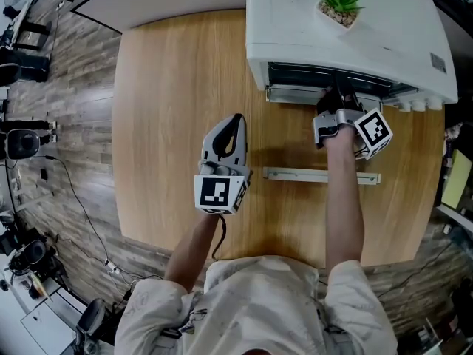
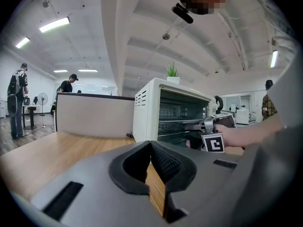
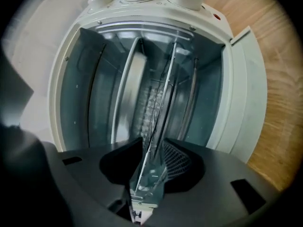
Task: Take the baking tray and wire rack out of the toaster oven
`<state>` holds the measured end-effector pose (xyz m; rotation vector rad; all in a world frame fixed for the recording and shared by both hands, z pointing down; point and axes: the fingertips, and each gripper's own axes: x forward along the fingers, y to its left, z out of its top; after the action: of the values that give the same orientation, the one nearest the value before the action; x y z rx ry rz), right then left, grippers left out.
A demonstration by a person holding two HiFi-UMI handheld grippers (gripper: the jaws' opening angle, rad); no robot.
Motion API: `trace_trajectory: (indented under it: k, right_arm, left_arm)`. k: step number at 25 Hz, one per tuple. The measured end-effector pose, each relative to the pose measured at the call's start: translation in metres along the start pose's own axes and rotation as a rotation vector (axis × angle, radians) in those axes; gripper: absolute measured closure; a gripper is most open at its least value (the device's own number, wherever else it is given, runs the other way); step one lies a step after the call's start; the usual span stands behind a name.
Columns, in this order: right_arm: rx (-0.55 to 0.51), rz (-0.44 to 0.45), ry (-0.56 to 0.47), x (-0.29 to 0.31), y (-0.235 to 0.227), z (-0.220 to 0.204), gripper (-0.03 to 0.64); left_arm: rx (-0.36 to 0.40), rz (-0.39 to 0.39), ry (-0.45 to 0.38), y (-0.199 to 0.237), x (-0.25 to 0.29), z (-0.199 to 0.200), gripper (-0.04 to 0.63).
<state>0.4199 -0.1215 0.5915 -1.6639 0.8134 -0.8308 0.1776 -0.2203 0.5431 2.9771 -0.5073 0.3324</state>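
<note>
Open white oven (image 1: 347, 43) at 1 o'clock on tabletop (image 1: 170, 124), right gripper (image 3: 152, 143) at its mouth, jaws narrow, clamped on rack (image 3: 163, 93) front edge, tray (image 3: 129, 89) on neighbouring shelf inside, left gripper (image 1: 235, 120) at 8 o'clock from the right, jaws together, empty

The left half of the counter (image 1: 170, 87) is bare wood, so there is lots of room there. The left gripper (image 1: 236, 120) hangs over it with nothing close by. The toaster oven (image 1: 295, 35) fills the far right corner. Its open door (image 1: 321, 174) lies flat in front and blocks the way from below. The right gripper (image 1: 336, 98) and its arm take up the middle of the mouth. Inside, the baking tray (image 3: 129, 93) and wire rack (image 3: 163, 98) leave only thin gaps.
</note>
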Motion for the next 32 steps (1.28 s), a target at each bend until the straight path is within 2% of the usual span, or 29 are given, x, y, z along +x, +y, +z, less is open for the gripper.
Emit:
trace_trajectory:
  k: [3,7,11,16,32]
  right_arm:
    - [0.062,0.002,-0.002,0.007,-0.004,-0.004,0.492]
    - [0.094,0.020,-0.033,0.010,-0.004,-0.002,0.501]
    - [0.118,0.049,-0.072,0.013,0.001,0.000,0.574]
    - [0.179,0.063,-0.100,0.012,0.000,0.001,0.583]
    - [0.193,0.049,-0.092,0.001,-0.001,-0.003,0.586]
  left_arm:
    - [-0.002,0.002,0.003,0.000,0.001,-0.002,0.580]
    - [-0.004,0.001,0.005,0.001,0.000,-0.003,0.580]
    - [-0.007,0.004,0.011,0.003,0.000,-0.006,0.580]
    - [-0.010,0.003,0.005,0.001,0.000,-0.004,0.580]
    - [-0.018,-0.003,-0.014,-0.003,-0.005,0.002,0.580]
